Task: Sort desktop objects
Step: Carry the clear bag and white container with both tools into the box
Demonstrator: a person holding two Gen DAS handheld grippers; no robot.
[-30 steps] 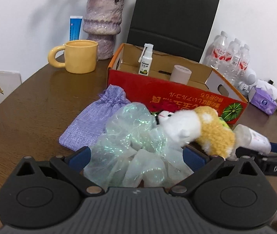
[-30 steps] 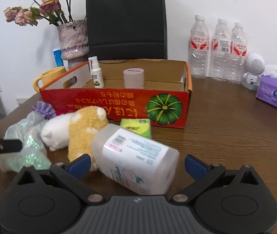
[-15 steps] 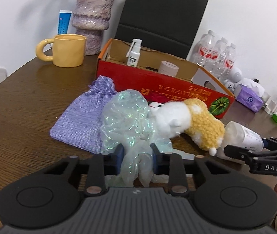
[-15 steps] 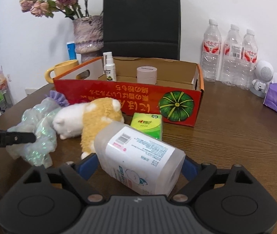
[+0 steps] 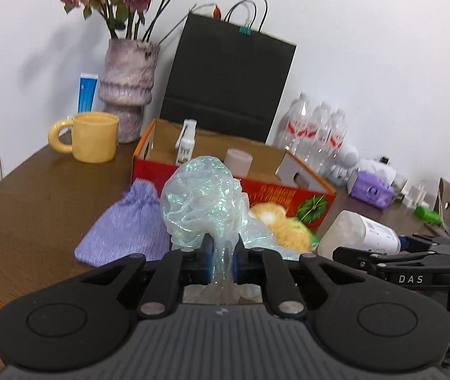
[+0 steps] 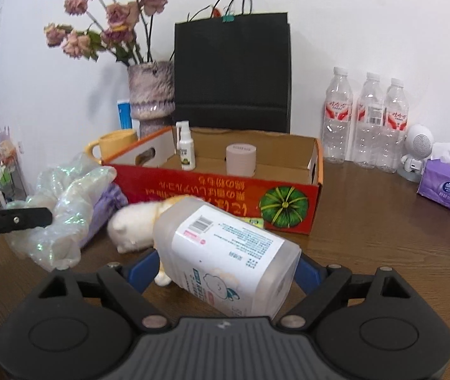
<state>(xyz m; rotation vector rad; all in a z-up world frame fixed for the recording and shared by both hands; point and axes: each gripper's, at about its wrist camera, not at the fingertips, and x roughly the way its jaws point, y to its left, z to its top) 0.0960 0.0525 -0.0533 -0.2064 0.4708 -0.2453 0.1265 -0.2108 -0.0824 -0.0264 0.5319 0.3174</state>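
On the brown wooden table (image 6: 383, 221), a red cardboard box (image 6: 225, 186) against white wall (image 6: 351, 15).

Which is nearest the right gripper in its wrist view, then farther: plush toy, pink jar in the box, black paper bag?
1. plush toy, just ahead-left of the right gripper
2. pink jar, inside the box
3. black paper bag, behind the box by the wall

I read "DAS" in white on my right gripper (image 5: 415, 261); print on the bottle (image 6: 225, 250) and box (image 6: 225, 186) stays illegible.
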